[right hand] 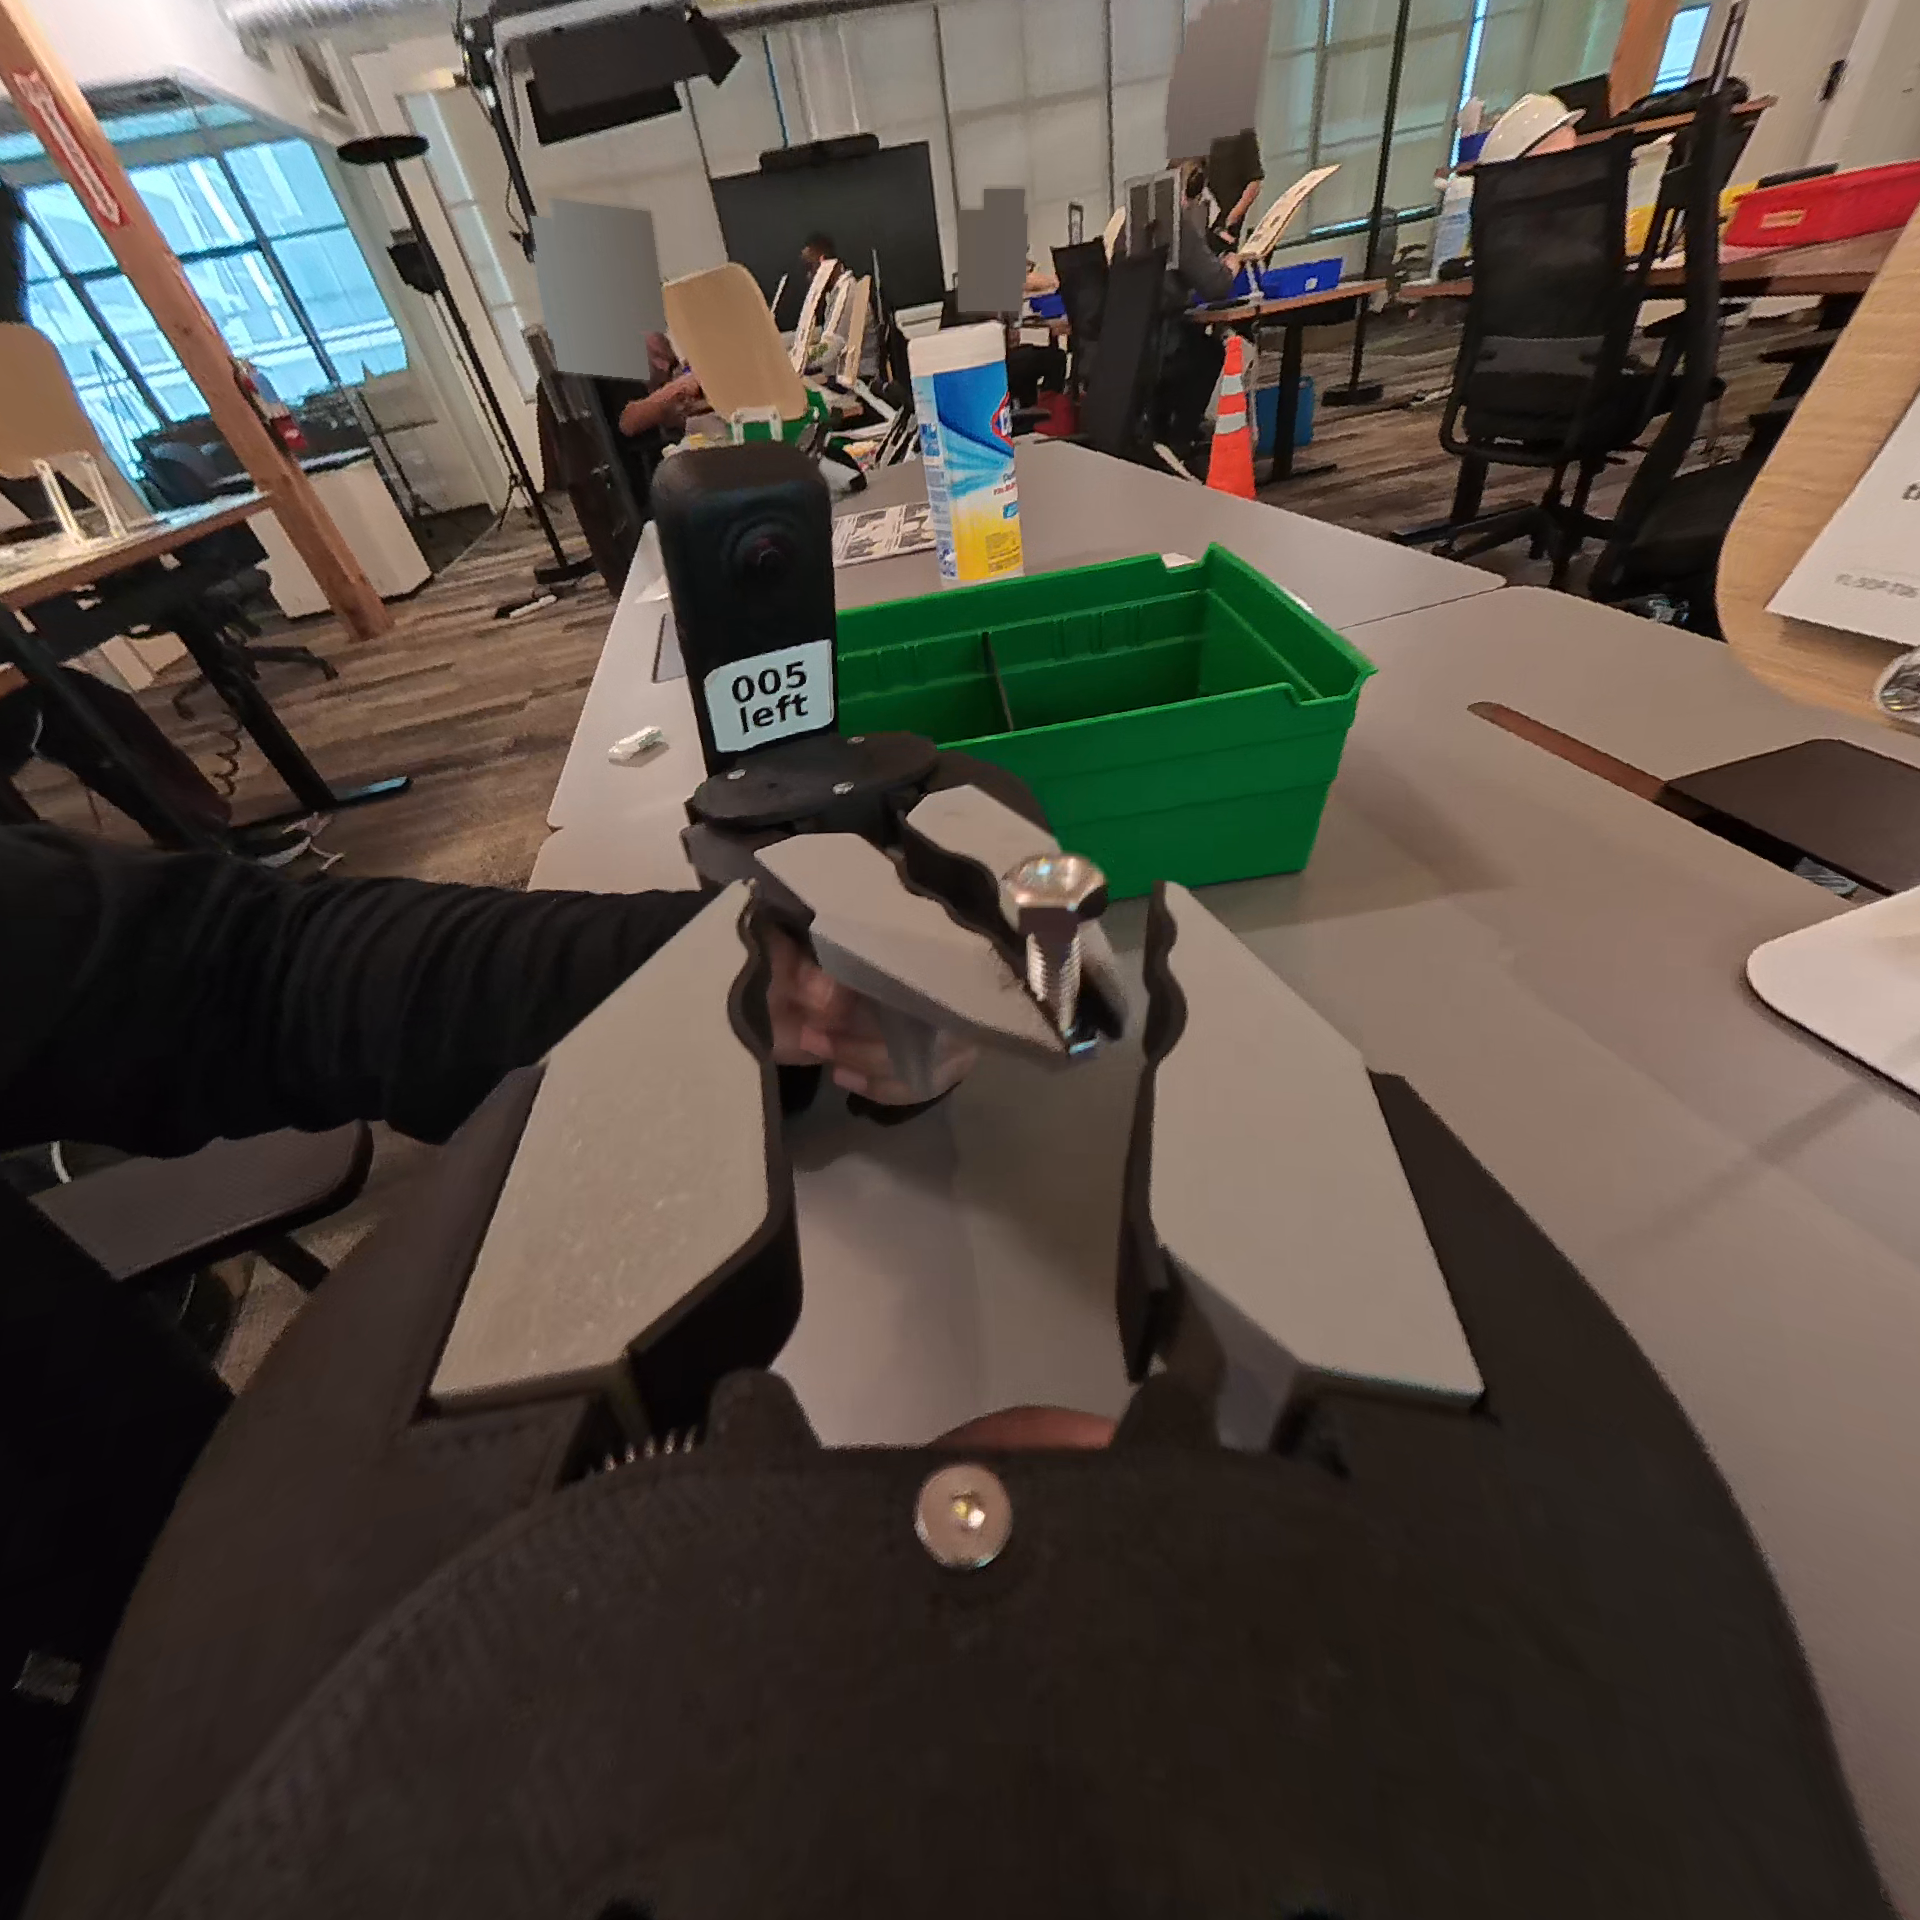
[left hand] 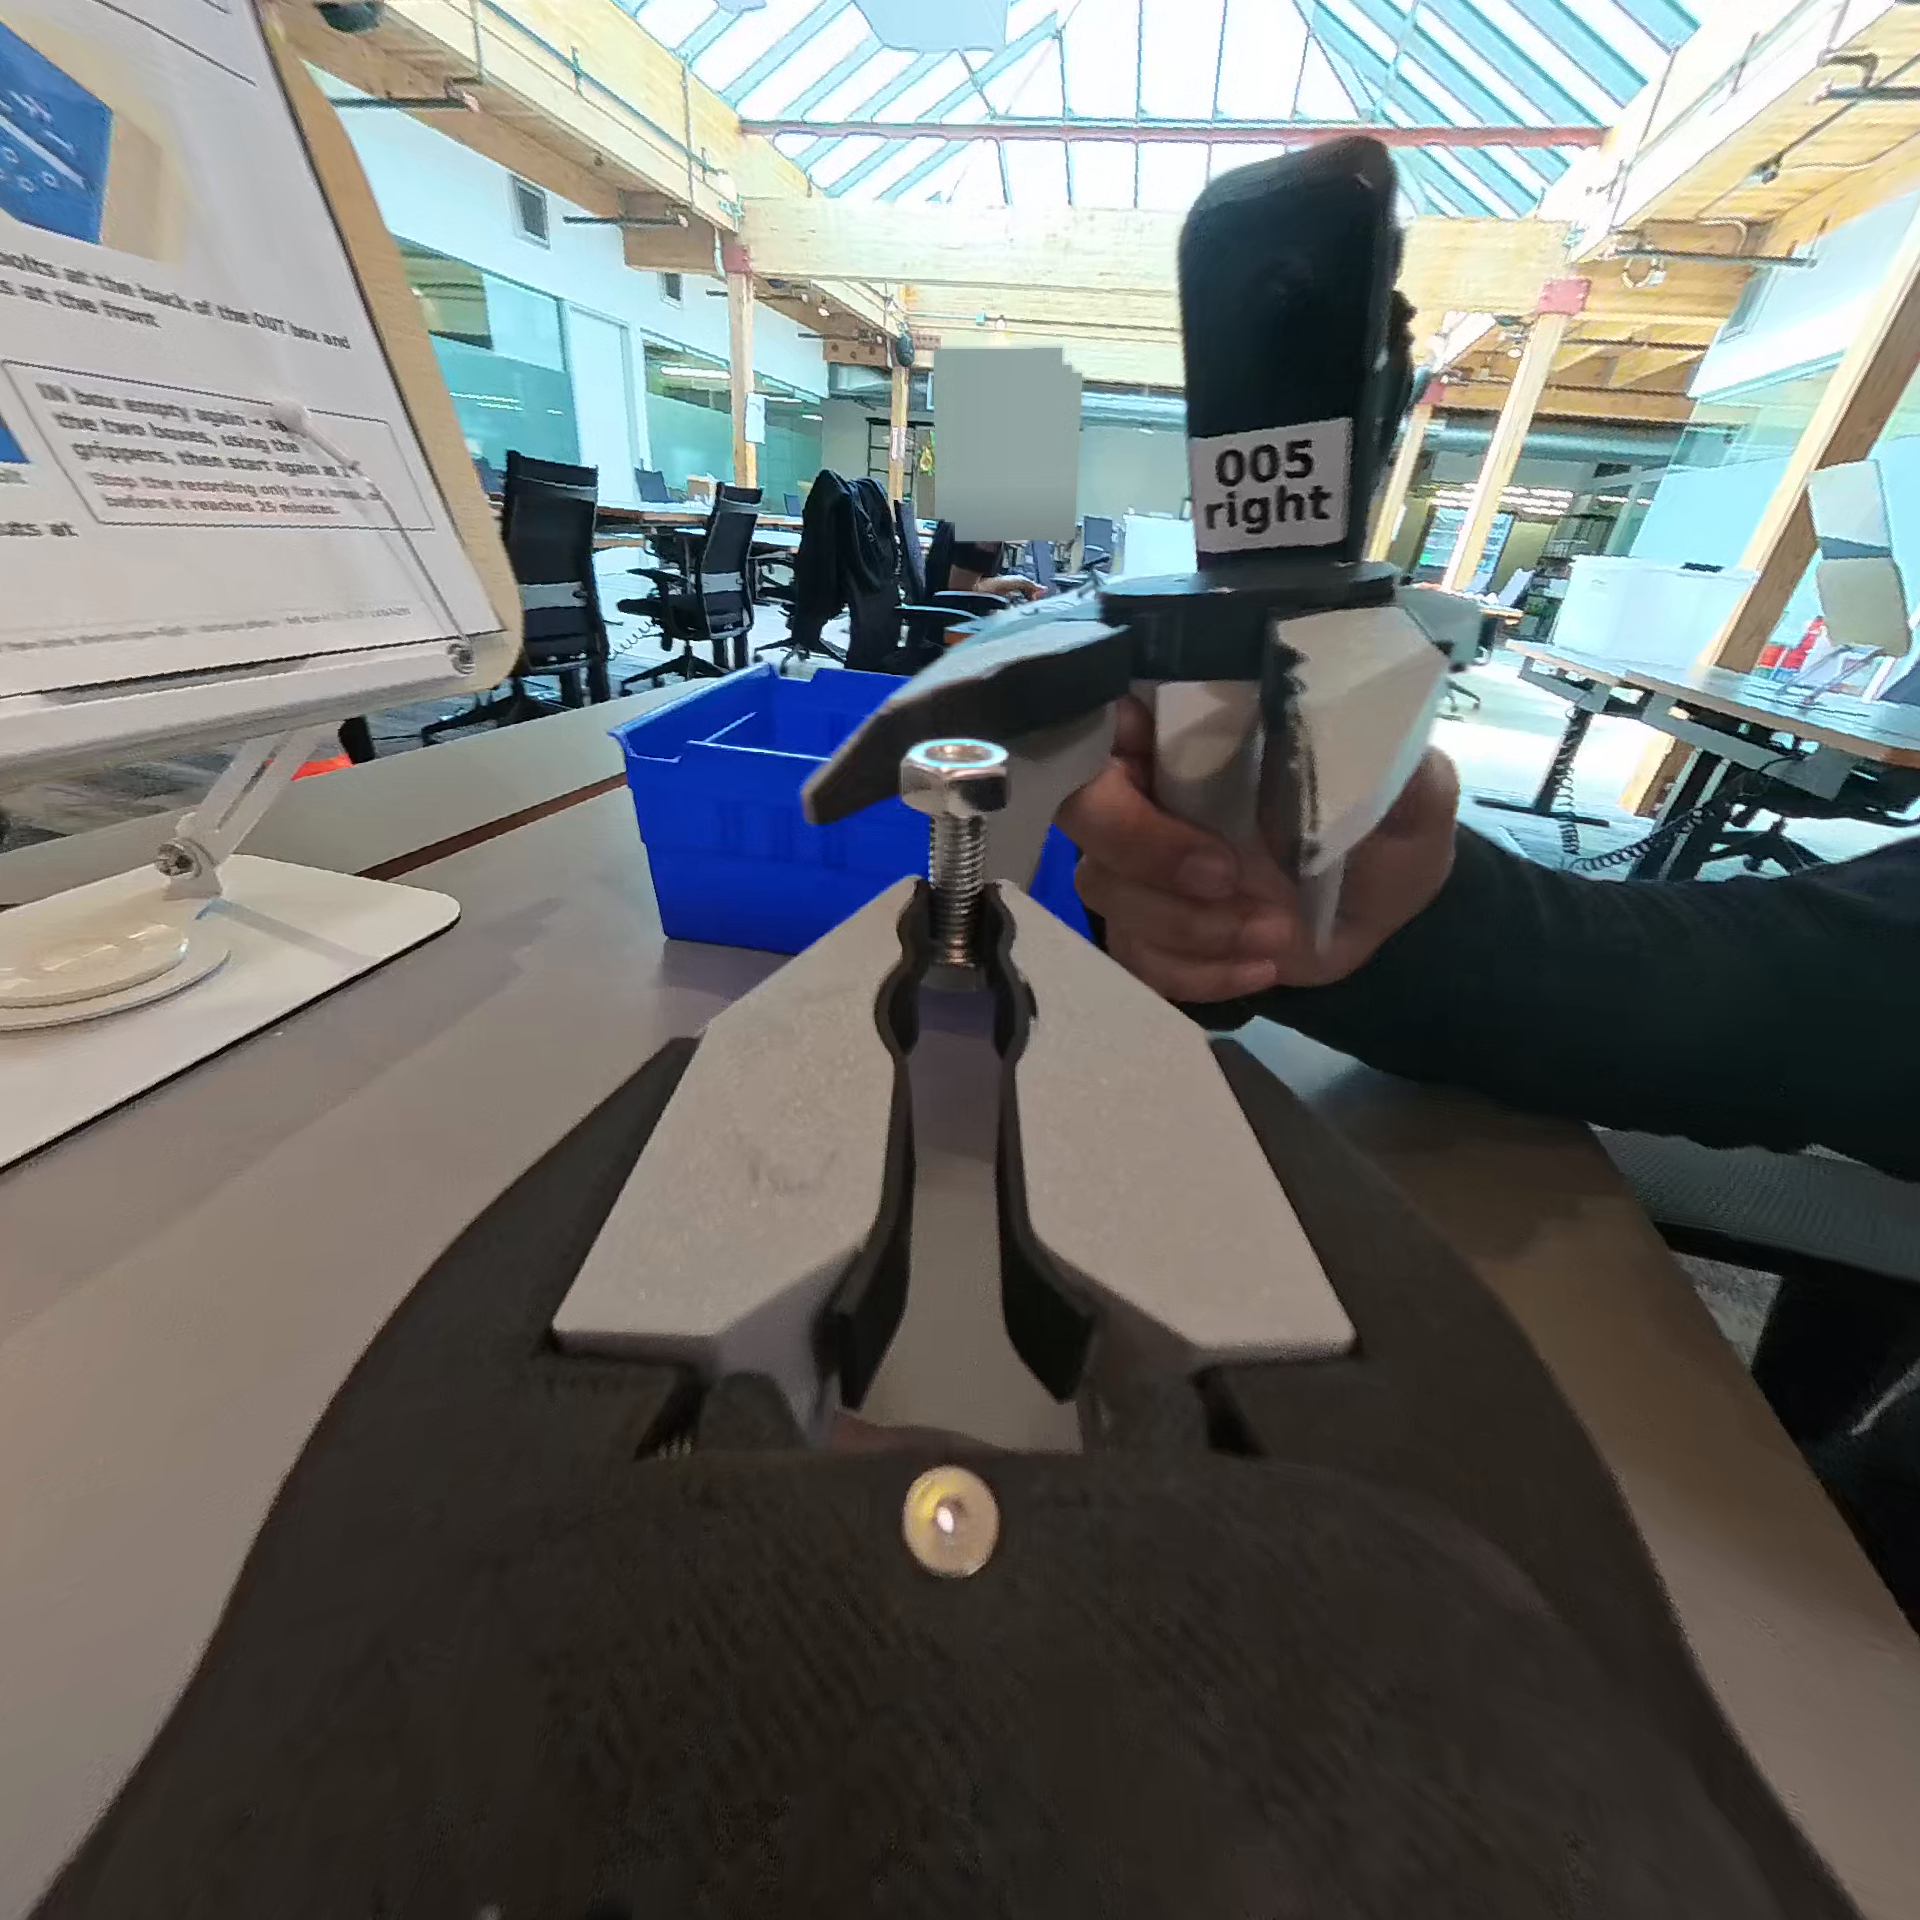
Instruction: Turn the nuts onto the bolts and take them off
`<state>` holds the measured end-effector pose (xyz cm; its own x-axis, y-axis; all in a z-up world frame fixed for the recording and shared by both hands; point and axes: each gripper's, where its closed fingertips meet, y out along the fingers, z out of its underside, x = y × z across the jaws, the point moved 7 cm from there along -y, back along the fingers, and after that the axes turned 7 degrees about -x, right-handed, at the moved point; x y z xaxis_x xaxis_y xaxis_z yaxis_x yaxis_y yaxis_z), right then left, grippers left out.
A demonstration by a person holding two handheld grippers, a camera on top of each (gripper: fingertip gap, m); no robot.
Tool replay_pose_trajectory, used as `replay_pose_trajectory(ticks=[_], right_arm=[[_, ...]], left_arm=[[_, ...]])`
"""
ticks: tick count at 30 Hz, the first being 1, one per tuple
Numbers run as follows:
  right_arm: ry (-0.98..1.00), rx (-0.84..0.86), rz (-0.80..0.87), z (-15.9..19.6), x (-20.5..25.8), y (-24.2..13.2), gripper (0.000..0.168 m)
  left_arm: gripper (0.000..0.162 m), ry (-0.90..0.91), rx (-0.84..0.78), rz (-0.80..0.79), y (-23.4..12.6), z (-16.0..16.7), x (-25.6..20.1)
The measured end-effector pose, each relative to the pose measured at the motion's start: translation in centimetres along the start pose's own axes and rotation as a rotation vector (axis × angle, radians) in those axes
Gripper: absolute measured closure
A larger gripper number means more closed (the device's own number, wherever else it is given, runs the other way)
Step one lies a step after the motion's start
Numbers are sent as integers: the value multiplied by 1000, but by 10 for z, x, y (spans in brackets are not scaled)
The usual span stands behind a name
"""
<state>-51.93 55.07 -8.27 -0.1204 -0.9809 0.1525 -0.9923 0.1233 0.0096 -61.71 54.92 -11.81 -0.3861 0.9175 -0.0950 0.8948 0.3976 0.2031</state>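
Left to right, left wrist view: document stand on the grey table; blue bin behind centre; right tool coming in from the right, held by a hand.

Left tool: clenched on the bolt, gripping the threaded shank low down, near what looks like the bolt's head. Bolt upright, held above the table in front of the blue bin. Nut sits at the very top of the thread.

Right tool: jaws spread, straddling the nut, grasping nothing. Right wrist view confirms it, with the nut in the gap nearer the right finger and off centre. Green bin behind.

Judgement: nut is either just started or nearly off.

Risks:
- Off-centre closure could push the bolt sideways and tilt it in the left tool.
- Few threads appear engaged, so a nudge may drop the nut onto the table.
- Closing on corners rather than flats could let the nut slip.
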Motion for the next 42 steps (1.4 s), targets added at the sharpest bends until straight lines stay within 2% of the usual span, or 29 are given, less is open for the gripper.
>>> replay_pose_trajectory(ticks=[6, 10, 12, 15, 18, 20, 21, 22, 23, 24, 25, 28, 29, 32, 34, 36, 38, 40, 42], right_arm=[[-19, 28, -30, 8, 10, 18, 94], [-108, 61, 68, 9, 5, 11, 86], [-76, 35, 51, 6, 3, 5, 96], [-14, -11, 45, 3, -1, 4, 93], [-2, -15, 54, 4, -2, 12, 91], [9, 12, 15, 7, 3, 16, 93], [12, 21, 31, 8, 2, 15, 85], [6, 33, 53, 8, 0, 12, 85], [-6, 32, 47, 6, 1, 7, 91], [-16, 1, -38, 1, 8, 0, 134], [-10, -61, -56, -6, 10, -6, 139], [-5, -100, 45, -14, -2, -10, 105], [-4, -84, 61, -12, -5, -9, 101], [27, -47, 135, -2, -15, -3, 102], [69, -8, 116, 6, -16, 4, 97], [97, 17, 61, 10, -13, 9, 101], [91, 31, 59, 10, -10, 7, 92], [76, 10, -43, 4, 2, 1, 141], [90, -49, -14, -5, 0, -4, 125]], left_arm=[[156, 20, 26, 27, 9, 5, -12], [156, -27, 23, -119, -2, 2, 14], [156, -87, 19, -170, -8, 2, 26], [156, -88, -16, -106, -5, 0, 17], [156, -26, 33, -27, 6, 4, -2], [155, 1, 53, -80, 7, 5, 0], [155, 10, 62, -113, 5, 5, 5], [155, 6, 56, -177, -1, 4, 16], [156, -17, 45, -248, -9, 1, 27], [156, -50, 45, -284, -15, 0, 37], [156, -76, 34, -292, -19, -2, 41], [156, -48, 49, -261, -13, -1, 33], [156, -27, 70, -246, -9, 2, 28], [156, -25, 61, -138, 1, 4, 12], [156, -15, 78, -104, 6, 5, 4], [156, 16, 95, -146, 6, 7, 6], [156, 11, 91, -265, -4, 6, 24], [156, -66, 80, -384, -19, 6, 48], [156, -88, 74, -362, -21, 6, 50]])
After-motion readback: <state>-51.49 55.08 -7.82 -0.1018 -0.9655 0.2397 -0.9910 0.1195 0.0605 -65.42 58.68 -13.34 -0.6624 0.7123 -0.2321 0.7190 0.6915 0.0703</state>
